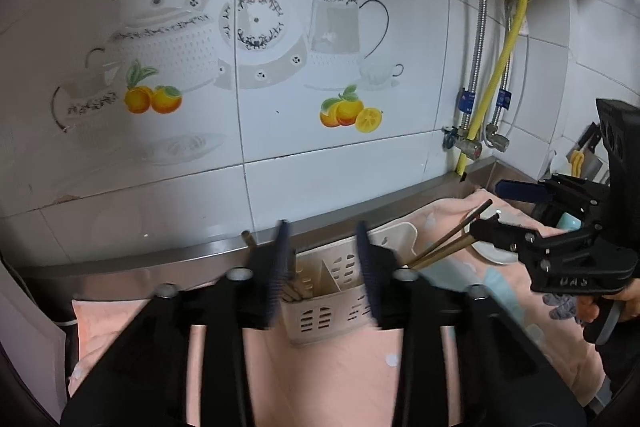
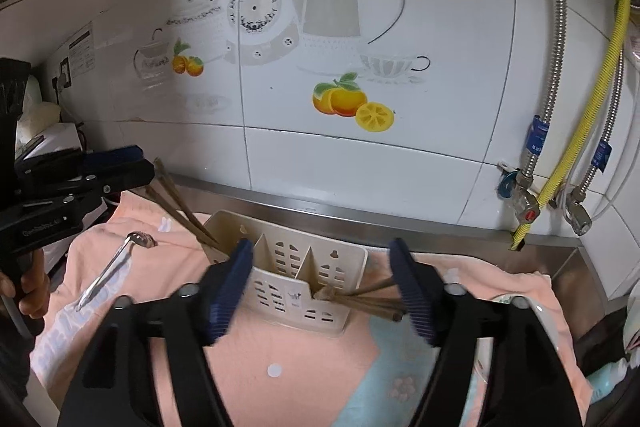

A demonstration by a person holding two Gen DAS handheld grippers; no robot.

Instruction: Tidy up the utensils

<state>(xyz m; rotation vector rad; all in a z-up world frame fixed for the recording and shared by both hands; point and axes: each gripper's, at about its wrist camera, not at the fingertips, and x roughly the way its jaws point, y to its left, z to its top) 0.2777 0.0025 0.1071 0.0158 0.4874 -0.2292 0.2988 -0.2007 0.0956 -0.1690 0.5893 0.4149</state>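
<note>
My left gripper [image 1: 322, 267] jaws apart, empty. Right gripper [image 2: 322, 291] apart; chopsticks [image 2: 360, 297] rest in caddy [image 2: 296, 267]. Spoon [image 2: 116, 267] left: light, stiff, slippery. Grip mid-handle.

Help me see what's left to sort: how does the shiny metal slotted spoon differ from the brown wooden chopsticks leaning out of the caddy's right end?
The shiny metal slotted spoon is silver with a perforated bowl; the brown wooden chopsticks are plain sticks. The spoon lies flat on the pink towel, outside the cream plastic caddy; the chopsticks lean tilted inside it. Both are long and slender.
</note>
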